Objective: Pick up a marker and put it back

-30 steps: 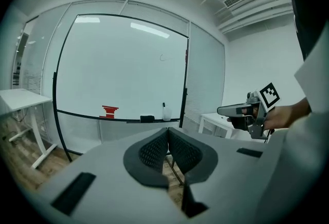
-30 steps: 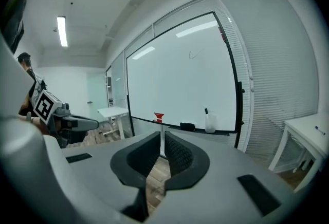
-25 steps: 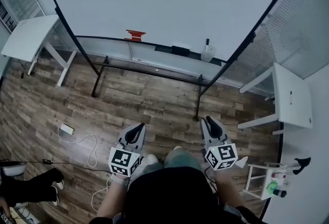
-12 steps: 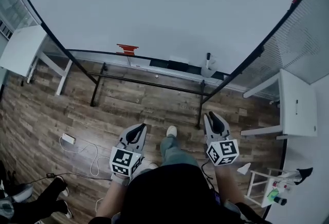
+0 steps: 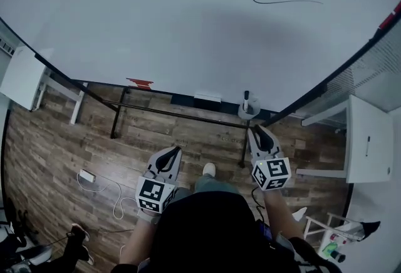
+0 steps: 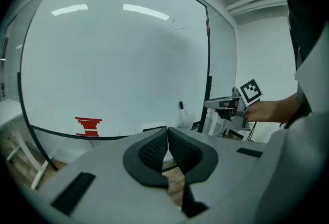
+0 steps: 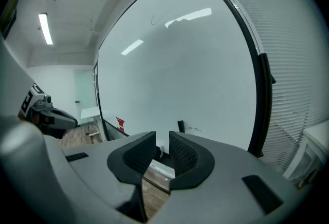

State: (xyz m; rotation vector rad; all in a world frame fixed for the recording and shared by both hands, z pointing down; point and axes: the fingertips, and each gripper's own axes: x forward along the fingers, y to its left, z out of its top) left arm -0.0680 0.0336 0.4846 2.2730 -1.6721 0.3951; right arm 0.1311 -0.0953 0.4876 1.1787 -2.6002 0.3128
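Now the black marker (image 5: 246, 97), upright in its white cup (image 5: 250, 109) at the whiteboard's (image 5: 156, 27) lower edge, stands just ahead of the right gripper (image 5: 257, 134), empty with jaws spread, and further from the left gripper (image 5: 173, 154), pressed together, since both have come much nearer, so the pick-up looks close.

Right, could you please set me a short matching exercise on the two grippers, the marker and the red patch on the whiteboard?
Things:
1. left gripper
2. right gripper
3. marker
4. red patch

States or places:
A. jaws apart, nothing between them
B. low on the whiteboard, towards its left end
C. jaws together, nothing between them
D. upright in a white cup at the board's lower edge

Pairs: 1-C, 2-A, 3-D, 4-B
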